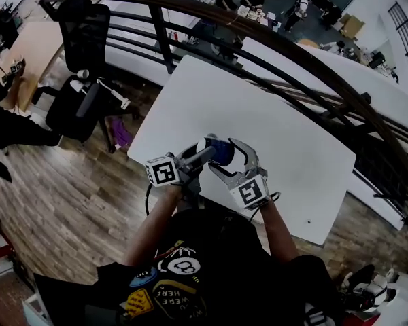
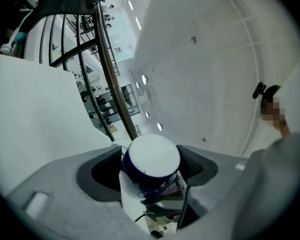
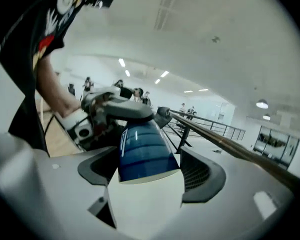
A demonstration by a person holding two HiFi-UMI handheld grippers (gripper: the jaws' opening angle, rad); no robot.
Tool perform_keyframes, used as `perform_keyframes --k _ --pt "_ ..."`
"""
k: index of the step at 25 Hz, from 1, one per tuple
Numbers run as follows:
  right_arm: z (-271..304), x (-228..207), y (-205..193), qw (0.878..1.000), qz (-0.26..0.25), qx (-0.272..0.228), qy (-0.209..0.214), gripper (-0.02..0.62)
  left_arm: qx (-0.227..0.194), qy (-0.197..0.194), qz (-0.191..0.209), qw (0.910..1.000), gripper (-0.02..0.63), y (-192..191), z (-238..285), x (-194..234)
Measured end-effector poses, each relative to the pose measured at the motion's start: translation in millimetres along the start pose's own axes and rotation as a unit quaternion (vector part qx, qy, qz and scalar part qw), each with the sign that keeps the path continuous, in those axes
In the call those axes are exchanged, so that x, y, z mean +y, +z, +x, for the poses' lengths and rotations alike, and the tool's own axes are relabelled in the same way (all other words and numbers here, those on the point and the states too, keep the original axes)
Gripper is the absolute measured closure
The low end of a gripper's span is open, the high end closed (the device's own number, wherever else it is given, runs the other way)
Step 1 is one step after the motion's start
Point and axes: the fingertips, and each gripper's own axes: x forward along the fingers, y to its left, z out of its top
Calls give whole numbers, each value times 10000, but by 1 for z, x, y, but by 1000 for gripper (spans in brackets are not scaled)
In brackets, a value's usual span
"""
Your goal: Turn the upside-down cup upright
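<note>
The blue cup [image 1: 219, 149] hangs on its side in the air above the near edge of the white table [image 1: 279, 107], between my two grippers, which face each other. My right gripper [image 1: 229, 159] is shut on the cup's wide end [image 3: 145, 151], with a pad against each side. My left gripper [image 1: 207, 153] stands open around the narrow end. In the left gripper view, that white-capped end [image 2: 151, 156] sits between the spread jaws of the left gripper [image 2: 151, 168]. The right gripper view shows the left gripper [image 3: 121, 104] at the cup's far end.
A curved dark railing [image 1: 272, 46] runs behind the table. A black office chair [image 1: 81, 80] stands on the wooden floor [image 1: 61, 209] at the left, with a purple object [image 1: 120, 132] beside it. A lower hall with desks lies beyond the railing.
</note>
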Motion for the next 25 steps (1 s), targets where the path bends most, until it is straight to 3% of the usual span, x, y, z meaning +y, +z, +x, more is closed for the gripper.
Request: perform_keyframes --k 2,4,5,7,9,10,11,14,17,19,23,25 --pt "-13 -12 18 9913 1090 -738 62 207 -245 -307 -319 9987 252 6 -4 -8" --pt "-26 -26 24 9633 2375 -1244 143 214 -499 -550 -598 9954 252 13 -6 -12" --pt "-33 -29 26 9422 2984 -1484 338 254 -583 -647 -678 9939 252 15 -7 -14" --pt "-42 -25 34 8882 3962 -2044 1109 404 -628 -816 -715 9921 252 16 -8 -21" --pt "-46 -18 45 8360 4499 -2552 1832 534 -606 -983 -627 9913 252 16 -9 -28" --pt "-45 -16 48 8226 4603 -2669 2004 550 -604 -1046 -594 9909 252 16 -10 -29" --pt "-43 -14 48 8187 4628 -2689 2082 557 -599 -1082 -566 9907 252 16 -13 -27" --pt "-32 -5 39 8273 4552 -2504 2138 558 -416 -897 -264 9948 252 14 -25 -11" --pt "-8 5 18 8508 4347 -1943 2225 551 -148 -5 -123 9998 252 2 -42 25" --pt "10 12 5 8578 4224 -1571 2471 551 -204 560 -141 9981 267 -3 -56 47" --pt "35 27 1 8392 4157 -1399 3213 548 -516 940 -170 9941 275 -3 -84 62" --pt "42 31 9 8183 4207 -1593 3577 557 -732 916 -289 9927 279 1 -100 66"
